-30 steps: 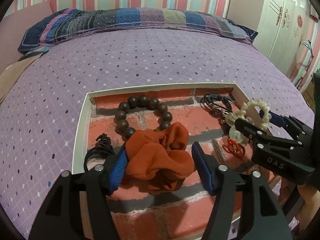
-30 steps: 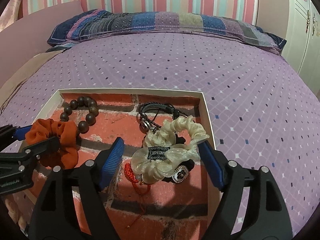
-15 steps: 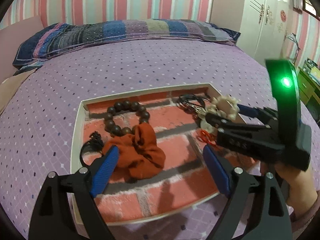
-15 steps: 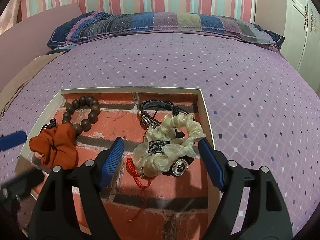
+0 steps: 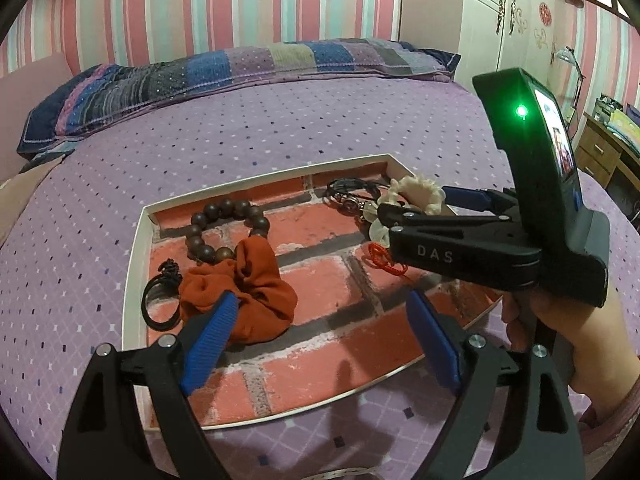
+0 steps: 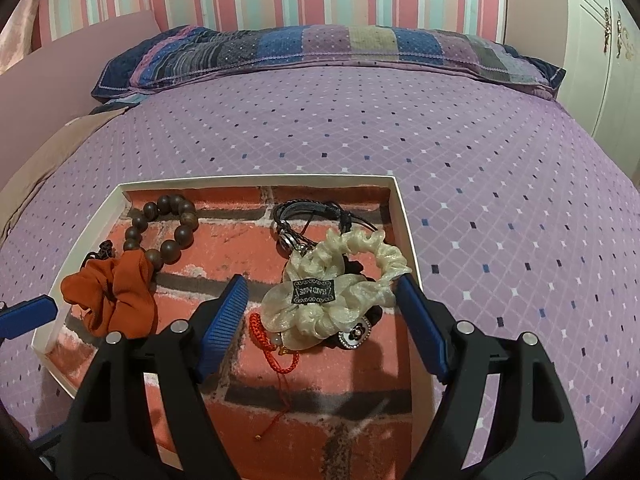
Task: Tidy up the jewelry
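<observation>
A shallow white-rimmed tray (image 5: 136,240) with a brick-pattern floor lies on the bed. In it lie an orange scrunchie (image 5: 240,292), a dark wooden bead bracelet (image 5: 224,232), a black hair tie (image 5: 158,300), a cream scrunchie (image 6: 336,288), black cord bracelets (image 6: 316,212) and a red cord charm (image 6: 272,340). My left gripper (image 5: 316,340) is open and empty, held above the tray's near edge. My right gripper (image 6: 320,320) is open and empty, its jaws on either side of the cream scrunchie without touching it. The right gripper also shows in the left wrist view (image 5: 436,204).
The tray sits on a purple dotted bedspread (image 6: 360,128). A patchwork pillow (image 6: 320,48) lies along the striped wall. A white wardrobe (image 5: 520,32) and a wooden drawer unit (image 5: 600,152) stand to the right of the bed.
My left gripper has let go of the orange scrunchie and pulled back and up from the tray. My right gripper has drawn back slightly from the cream scrunchie.
</observation>
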Action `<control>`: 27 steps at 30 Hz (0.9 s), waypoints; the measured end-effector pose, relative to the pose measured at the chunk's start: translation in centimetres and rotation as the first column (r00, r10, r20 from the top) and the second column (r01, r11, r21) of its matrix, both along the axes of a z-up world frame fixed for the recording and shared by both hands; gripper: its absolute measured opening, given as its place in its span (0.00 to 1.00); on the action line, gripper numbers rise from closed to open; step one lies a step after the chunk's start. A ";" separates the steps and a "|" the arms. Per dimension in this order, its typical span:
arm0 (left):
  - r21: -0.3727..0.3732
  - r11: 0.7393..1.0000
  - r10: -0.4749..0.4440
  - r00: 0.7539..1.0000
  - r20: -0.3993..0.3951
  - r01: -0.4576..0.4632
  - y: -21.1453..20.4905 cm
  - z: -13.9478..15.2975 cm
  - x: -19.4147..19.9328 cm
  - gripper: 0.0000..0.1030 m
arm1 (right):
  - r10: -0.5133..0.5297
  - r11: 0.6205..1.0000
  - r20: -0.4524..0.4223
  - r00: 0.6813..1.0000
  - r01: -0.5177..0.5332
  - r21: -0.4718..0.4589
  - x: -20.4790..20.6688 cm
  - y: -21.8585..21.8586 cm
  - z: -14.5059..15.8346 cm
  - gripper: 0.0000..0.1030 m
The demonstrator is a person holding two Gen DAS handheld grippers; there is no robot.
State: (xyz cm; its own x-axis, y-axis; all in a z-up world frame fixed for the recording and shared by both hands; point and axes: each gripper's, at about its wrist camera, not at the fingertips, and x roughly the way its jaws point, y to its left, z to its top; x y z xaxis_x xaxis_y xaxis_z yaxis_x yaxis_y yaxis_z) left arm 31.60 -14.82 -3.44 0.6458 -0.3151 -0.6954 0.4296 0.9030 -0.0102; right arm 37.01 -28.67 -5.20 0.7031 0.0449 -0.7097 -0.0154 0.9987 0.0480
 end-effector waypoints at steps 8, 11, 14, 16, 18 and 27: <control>-0.028 0.999 0.040 0.999 0.011 -0.039 1.6 1.1 -0.4 0.82 | -0.030 0.998 0.033 0.999 0.028 0.049 -0.4 -0.8 1.4 0.93; -0.030 0.997 0.068 0.997 0.024 -0.067 2.7 1.6 -0.8 0.86 | -0.033 0.998 0.048 0.998 0.030 0.047 -0.9 -0.8 2.3 0.96; -0.042 0.993 0.109 0.993 0.046 -0.107 4.4 2.3 -1.6 0.90 | -0.030 0.999 0.069 0.997 0.028 0.030 -2.0 -0.6 3.5 0.96; -0.056 0.990 0.133 0.990 0.051 -0.130 5.8 2.9 -2.1 0.90 | -0.028 1.000 0.079 0.996 0.027 0.014 -2.9 -0.4 4.1 0.96; -0.062 0.985 0.163 0.985 0.064 -0.159 7.2 3.5 -2.9 0.91 | -0.030 0.999 0.094 0.995 0.032 -0.020 -4.5 0.0 5.0 0.96; -0.049 0.959 0.284 0.951 0.127 -0.280 12.6 6.5 -8.2 0.96 | -0.047 0.995 0.172 0.984 0.061 -0.074 -13.5 1.8 8.5 0.96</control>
State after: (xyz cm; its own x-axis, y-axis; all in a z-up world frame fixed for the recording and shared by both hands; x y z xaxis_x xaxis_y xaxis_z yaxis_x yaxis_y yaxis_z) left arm 23.44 -2.21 3.04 0.7961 -0.1264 -0.5918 0.1572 0.9876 0.0006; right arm 23.49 -26.88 3.32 0.8134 -0.0474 -0.5798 0.0372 0.9989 -0.0294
